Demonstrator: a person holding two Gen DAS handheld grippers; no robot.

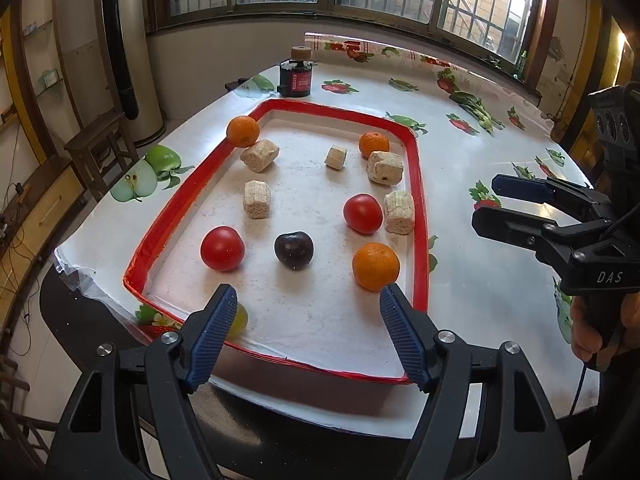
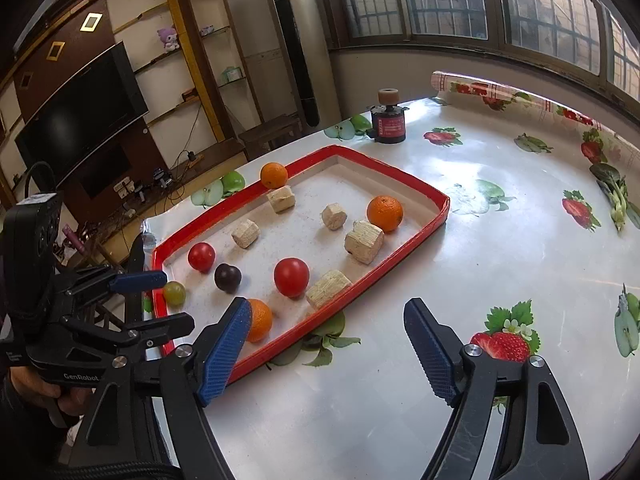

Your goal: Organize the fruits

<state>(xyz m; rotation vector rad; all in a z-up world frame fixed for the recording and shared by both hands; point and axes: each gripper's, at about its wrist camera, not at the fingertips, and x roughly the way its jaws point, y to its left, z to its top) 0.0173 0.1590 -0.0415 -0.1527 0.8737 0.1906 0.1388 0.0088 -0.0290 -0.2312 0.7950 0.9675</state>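
Observation:
A red-rimmed white tray holds three oranges, two tomatoes, a dark plum, a green grape and several beige blocks. My left gripper is open and empty over the tray's near edge. My right gripper is open and empty, over the bare tablecloth just right of the tray.
A dark red jar with a cork top stands behind the tray. The fruit-print tablecloth stretches to the right. A roll of the cloth lies along the far edge. The table's front edge is near.

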